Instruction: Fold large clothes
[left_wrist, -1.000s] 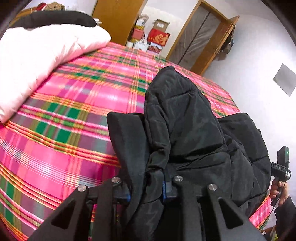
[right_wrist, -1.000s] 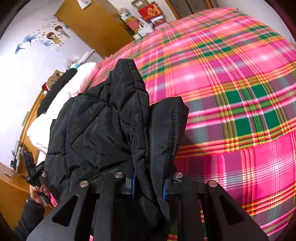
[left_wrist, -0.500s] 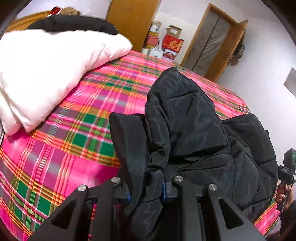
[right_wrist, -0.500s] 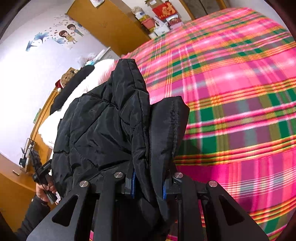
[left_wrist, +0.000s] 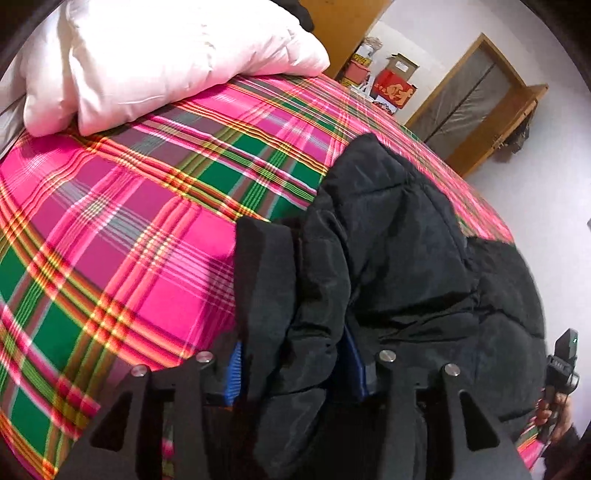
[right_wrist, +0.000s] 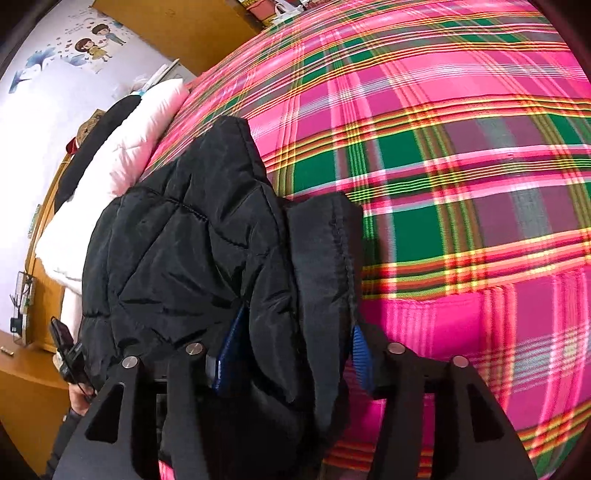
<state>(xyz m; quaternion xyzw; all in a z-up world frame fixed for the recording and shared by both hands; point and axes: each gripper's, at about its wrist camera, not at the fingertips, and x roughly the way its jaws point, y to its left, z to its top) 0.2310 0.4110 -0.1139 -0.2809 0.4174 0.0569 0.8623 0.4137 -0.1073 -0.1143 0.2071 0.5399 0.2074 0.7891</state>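
Observation:
A black quilted puffer jacket (left_wrist: 388, 258) lies bunched on a bed with a pink and green plaid cover (left_wrist: 129, 240). My left gripper (left_wrist: 293, 369) has its blue-padded jaws spread, with a thick fold of the jacket between them. In the right wrist view the same jacket (right_wrist: 184, 251) fills the left centre, and my right gripper (right_wrist: 291, 350) also has its jaws spread around a bunched fold and a dark cuff-like edge (right_wrist: 325, 258). The fabric hides the inner faces of the pads.
A white pillow (left_wrist: 166, 55) lies at the head of the bed, also in the right wrist view (right_wrist: 122, 147). Wooden wardrobe and doors (left_wrist: 472, 99), boxes (left_wrist: 395, 85) stand beyond the bed. Each view shows the other hand-held gripper (left_wrist: 561, 373) (right_wrist: 66, 350) at the jacket's far side.
Both grippers have moved lower and forward over the bed with the jacket. The jaws of both have spread wider than before, loosening on the fabric.

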